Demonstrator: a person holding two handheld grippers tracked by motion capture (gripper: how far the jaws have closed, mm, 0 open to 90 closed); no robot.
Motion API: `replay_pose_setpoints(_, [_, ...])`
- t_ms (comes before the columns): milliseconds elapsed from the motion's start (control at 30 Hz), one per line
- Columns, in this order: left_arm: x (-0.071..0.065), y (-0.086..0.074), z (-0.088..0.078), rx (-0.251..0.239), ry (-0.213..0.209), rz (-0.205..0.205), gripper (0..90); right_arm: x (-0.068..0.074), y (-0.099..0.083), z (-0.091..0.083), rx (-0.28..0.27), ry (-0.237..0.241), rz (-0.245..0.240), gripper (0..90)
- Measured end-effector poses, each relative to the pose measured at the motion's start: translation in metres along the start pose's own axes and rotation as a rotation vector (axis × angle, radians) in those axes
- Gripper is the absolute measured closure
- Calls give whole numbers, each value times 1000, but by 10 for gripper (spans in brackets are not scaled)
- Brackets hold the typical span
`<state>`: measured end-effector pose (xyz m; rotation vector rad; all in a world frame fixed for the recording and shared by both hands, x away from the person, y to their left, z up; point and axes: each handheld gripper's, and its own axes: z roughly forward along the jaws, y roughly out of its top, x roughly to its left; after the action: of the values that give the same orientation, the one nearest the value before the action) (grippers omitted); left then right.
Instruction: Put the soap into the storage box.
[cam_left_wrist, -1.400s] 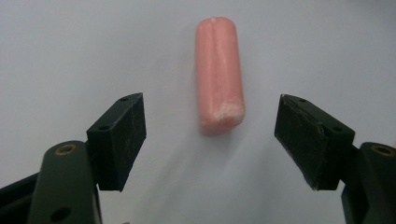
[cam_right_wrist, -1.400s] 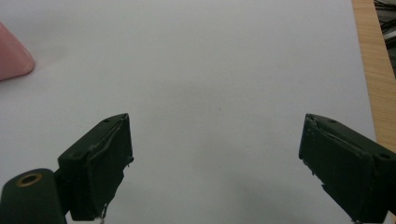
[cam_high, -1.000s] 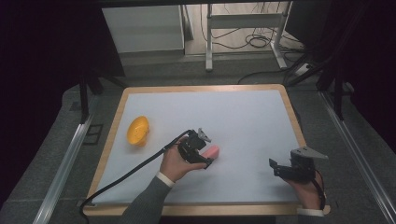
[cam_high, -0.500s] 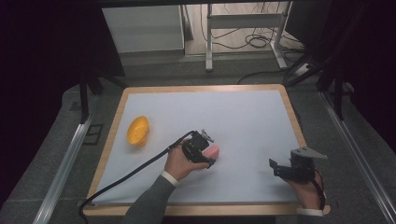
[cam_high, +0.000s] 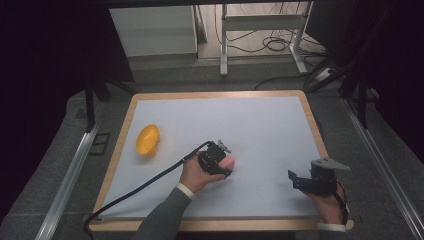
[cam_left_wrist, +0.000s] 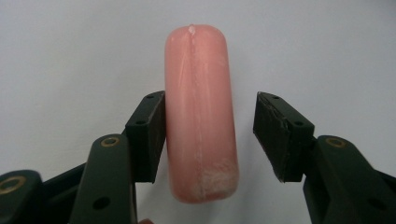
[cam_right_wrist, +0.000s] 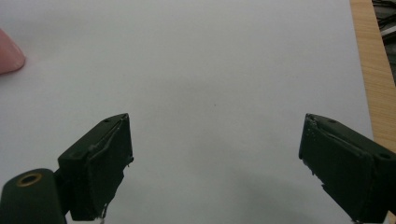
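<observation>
The left gripper (cam_left_wrist: 209, 135) has its two black jaws set either side of a pink sausage (cam_left_wrist: 201, 112), and they have just been closing in on it. In the left gripper view the jaw on the left of that picture lies against the sausage's side or just short of it; the other jaw stands off with a clear strip of white surface between its pad and the sausage. So the grip is not made: the jaws are partly closed around the sausage without clamping it. The sausage lies flat on the white mat, its length running away from the gripper along the line of the jaws, its rounded far end reaching past the fingertips.

From the high view, the left gripper (cam_high: 220, 161) sits low over the mat in the person's left hand (cam_high: 196, 175), with the sausage (cam_high: 229, 162) poking out just beyond it and a black cable (cam_high: 145, 185) trailing back toward the near left corner.

Farther to its left, well apart, lies an orange-yellow rounded object (cam_high: 148, 140) near the mat's left edge.

To its right, near the front right corner, the right gripper (cam_high: 295, 181) is held over bare mat (cam_high: 260, 125). Its jaws (cam_right_wrist: 215, 163) stand wide apart with nothing between them. The wooden board (cam_high: 215, 94) frames the mat.
</observation>
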<state>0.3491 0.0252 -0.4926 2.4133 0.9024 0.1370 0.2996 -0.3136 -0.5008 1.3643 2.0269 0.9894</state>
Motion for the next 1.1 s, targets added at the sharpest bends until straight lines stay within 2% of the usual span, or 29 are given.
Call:
replay_pose_setpoints(100, [-3,2,4,21,27,23,464,0,0,0,1,0,0,93])
replay_pose_setpoints(200, [-4,5,4,15,46,16,550,0,0,0,-2,-2,0,93])
replay_pose_setpoints(300, [-2,5,6,33,65,10,588,-1,0,-2,-6,-1,3,92])
replay_pose_setpoints(400, [0,3,9,42,50,5,593,-2,0,-3,-9,-5,4,92])
replay_pose_setpoints(767, [0,2,9,38,58,11,604,-3,1,-4,-14,-9,6,93])
replay_pose_setpoints(867, [1,1,7,43,61,15,604,-4,1,-5,-16,-10,9,92])
replay_pose_setpoints(1100, [6,-2,-7,11,68,3,604,-5,0,-6,-18,-15,14,93])
